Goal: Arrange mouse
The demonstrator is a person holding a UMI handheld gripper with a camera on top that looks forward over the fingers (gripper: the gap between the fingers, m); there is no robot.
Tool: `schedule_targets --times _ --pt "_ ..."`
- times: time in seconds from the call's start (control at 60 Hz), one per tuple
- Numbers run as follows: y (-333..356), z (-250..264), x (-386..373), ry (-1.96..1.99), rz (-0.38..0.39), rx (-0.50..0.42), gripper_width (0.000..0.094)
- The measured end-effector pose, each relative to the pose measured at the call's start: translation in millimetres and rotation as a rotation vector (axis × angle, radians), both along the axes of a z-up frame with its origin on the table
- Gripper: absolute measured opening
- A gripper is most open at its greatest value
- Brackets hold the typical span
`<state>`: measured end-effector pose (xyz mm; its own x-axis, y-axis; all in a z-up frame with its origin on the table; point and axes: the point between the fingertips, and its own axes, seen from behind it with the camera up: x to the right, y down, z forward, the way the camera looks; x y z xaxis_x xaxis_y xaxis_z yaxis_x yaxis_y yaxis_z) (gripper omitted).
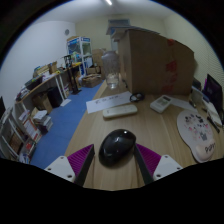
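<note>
— One mouse (pixel 117 146), black, sits between your gripper's (pixel 116 158) two fingers on the wooden desk (pixel 120 128). Are you gripping it?

— You have a purple pad (pixel 80 157) close on one side and the other pad (pixel 149 157) close on the other. Whether they press on the mouse cannot be told; it rests on the desk either way.

— How much room do you have ahead?

— Bare wood runs ahead of the mouse up to a white keyboard (pixel 119 111). Beyond that lies a longer white keyboard (pixel 109 101), with a second dark mouse (pixel 137 96) just beside its right end.

— And to your right?

— A white remote-like device (pixel 160 103) lies near the keyboards. A round patterned mousepad (pixel 198 133) lies at the desk's right side, with a dark screen (pixel 212 92) behind it. The desk's left edge runs along a blue floor (pixel 62 118), so your open room ends there.

— Any containers?

— A big cardboard box (pixel 155 60) stands at the far end of the desk, flaps up; its contents are hidden from you. A clear jug (pixel 111 68) stands just left of it. Across the floor, shelves (pixel 24 125) hold books, and a rack (pixel 78 52) by the far wall carries items too small to name.
</note>
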<state>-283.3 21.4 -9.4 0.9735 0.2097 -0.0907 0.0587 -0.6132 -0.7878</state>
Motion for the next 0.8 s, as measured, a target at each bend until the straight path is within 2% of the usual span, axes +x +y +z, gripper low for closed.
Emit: schedule_targets --times 0.117,0.15,0.167,0.25,0.4,0.45,0.5,0.583,0.65,0.733,0.8 --pt "27 -4 -8 -0.073 0.006 0.025 0.0838" --pt "33 -4 -13 -0.072 0.007 0.036 0.0811" --pt "35 -4 -14 -0.067 0.002 0.039 0.0849" --pt "41 -3 -17 -0.064 -0.011 0.059 0.0567" --pt "36 -5 -21 -0.059 0.017 0.015 0.0451" --pt "30 -4 -24 -0.051 0.038 -0.005 0.0384" --pt "19 3 -24 -0.048 0.056 -0.028 0.0371" --pt "6 68 -35 -0.007 0.160 0.085 0.0372" --pt "11 135 -16 -0.024 0.191 0.213 0.0369" --pt "29 209 44 -0.022 0.134 0.335 0.0369" --pt "47 234 104 -0.025 0.067 0.383 0.0365"
